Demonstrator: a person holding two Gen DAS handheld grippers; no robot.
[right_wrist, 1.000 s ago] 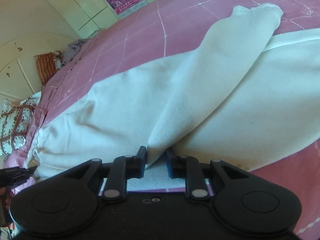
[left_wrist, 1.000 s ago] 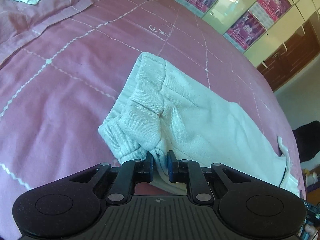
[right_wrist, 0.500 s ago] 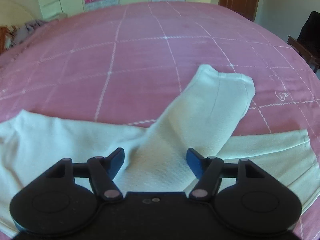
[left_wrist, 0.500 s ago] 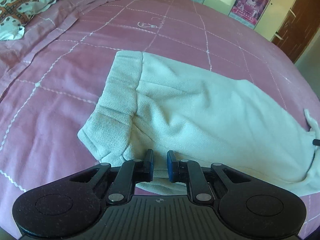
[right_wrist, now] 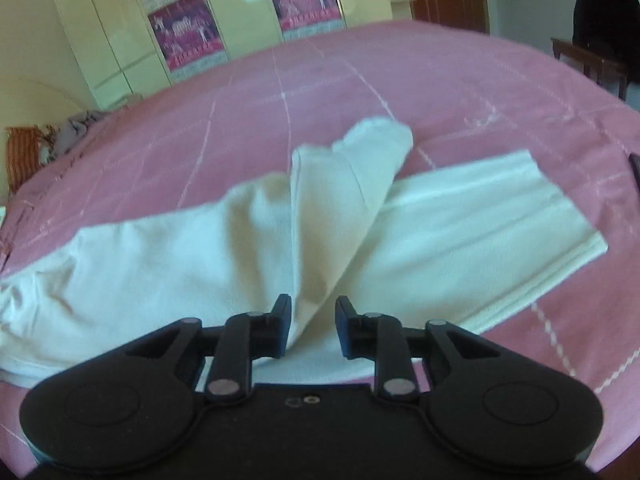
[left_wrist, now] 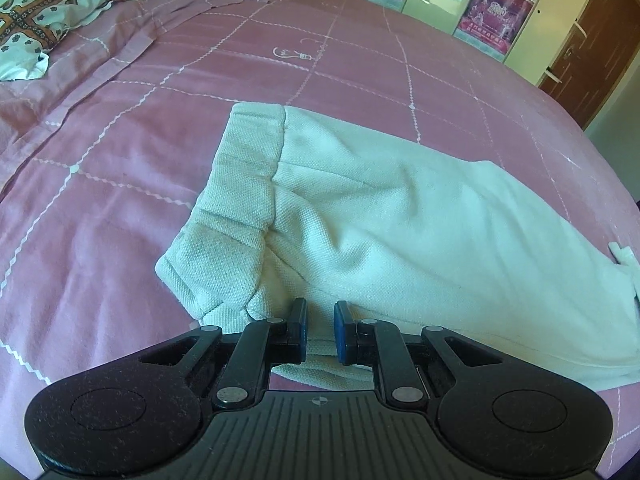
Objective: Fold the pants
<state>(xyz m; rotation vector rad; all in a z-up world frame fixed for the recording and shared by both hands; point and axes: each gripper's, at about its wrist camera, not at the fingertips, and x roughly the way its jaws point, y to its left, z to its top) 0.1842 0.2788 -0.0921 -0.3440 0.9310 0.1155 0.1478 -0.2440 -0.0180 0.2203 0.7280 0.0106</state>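
A wide bed under a pink bedspread crossed by thin white zigzag lines carries everything. Near its middle lie the pants, off-white, coarse pique weave, a ribbed waistband at one end; one leg is thrown slantwise over the other. A patterned pillow sits at the bedspread's far corner, well apart from the pants. The left gripper, black with blue pads, is clamped on the pants' near edge. The right gripper is closing, a raised fold of the pants between its jaws, not yet pinched.
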